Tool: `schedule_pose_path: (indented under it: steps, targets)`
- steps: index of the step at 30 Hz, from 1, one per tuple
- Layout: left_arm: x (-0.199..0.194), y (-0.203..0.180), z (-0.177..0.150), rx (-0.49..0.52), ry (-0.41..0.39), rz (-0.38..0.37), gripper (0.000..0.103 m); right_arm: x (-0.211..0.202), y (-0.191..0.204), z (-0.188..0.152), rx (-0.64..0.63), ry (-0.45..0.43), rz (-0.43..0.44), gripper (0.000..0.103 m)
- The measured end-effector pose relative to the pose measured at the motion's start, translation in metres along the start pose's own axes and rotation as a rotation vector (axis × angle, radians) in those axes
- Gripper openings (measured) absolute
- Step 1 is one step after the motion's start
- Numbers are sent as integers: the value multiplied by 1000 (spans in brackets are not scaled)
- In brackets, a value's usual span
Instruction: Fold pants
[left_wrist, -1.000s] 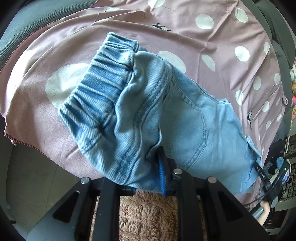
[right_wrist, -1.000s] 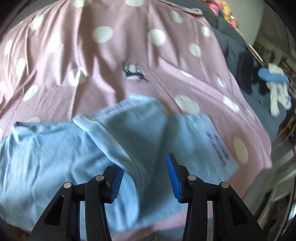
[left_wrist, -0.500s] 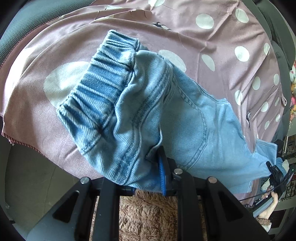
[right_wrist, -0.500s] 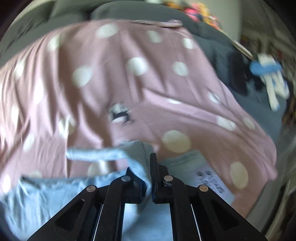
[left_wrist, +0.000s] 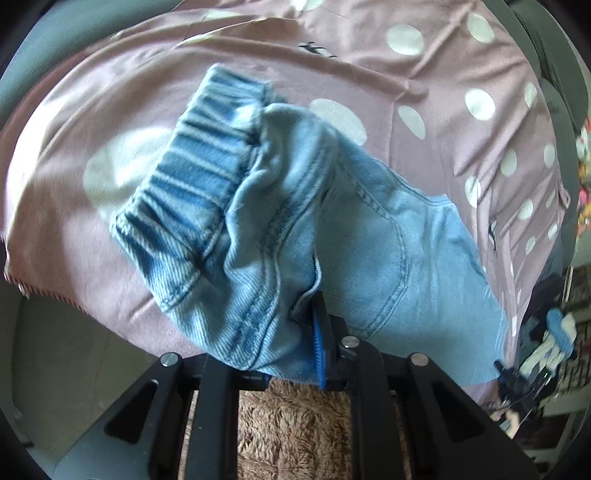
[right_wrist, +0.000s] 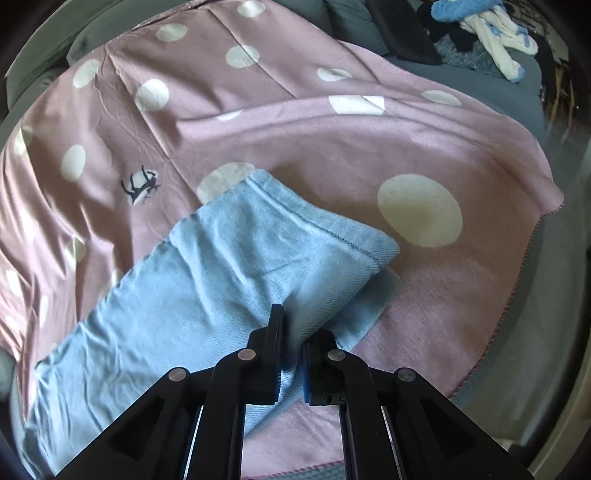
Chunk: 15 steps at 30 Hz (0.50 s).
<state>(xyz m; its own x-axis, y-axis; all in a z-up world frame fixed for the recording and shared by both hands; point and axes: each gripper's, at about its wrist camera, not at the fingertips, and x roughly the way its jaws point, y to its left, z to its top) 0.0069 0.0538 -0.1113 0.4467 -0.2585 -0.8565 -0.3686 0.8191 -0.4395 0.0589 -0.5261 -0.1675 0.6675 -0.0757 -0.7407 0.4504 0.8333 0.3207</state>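
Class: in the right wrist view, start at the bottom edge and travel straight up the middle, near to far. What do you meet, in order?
Right claw, shut on the pants → light blue pants → the leg's stitched hem → pink polka-dot blanket → grey cushion at the far edge.

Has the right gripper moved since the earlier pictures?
Yes. The right gripper, shut on the jeans, swung rightward along the polka-dot blanket, away from its bird print.

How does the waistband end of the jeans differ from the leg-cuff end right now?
The waistband end is darker, ribbed and gathered with elastic; the leg-cuff end is paler, smooth, with a plain stitched hem. The waistband end looks bunched and bulky; the cuff end lies flatter, folded over. Each is pinched by a gripper: left gripper, right gripper.
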Motion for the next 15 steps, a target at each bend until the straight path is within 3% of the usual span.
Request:
schedule_pose_path:
  steps: [4,7,10,12,15]
  targets:
    - [-11,-15,17,40,-44,-12,11,5,15,17,-37,6,6,5]
    - [-28,-28,35,66,-103,-31,10,-5,39,40,-71,-23,87,4]
    - [-56,-34,44,80,-169,-88,10,-33,74,72,-118,-127,194,4]
    - [-60,-28,42,79,-138,-91,11,-60,81,85,-121,-205,296,4]
    - [-42,-11,26,82,-38,-34,12,-76,61,85,-77,-237,374,4]
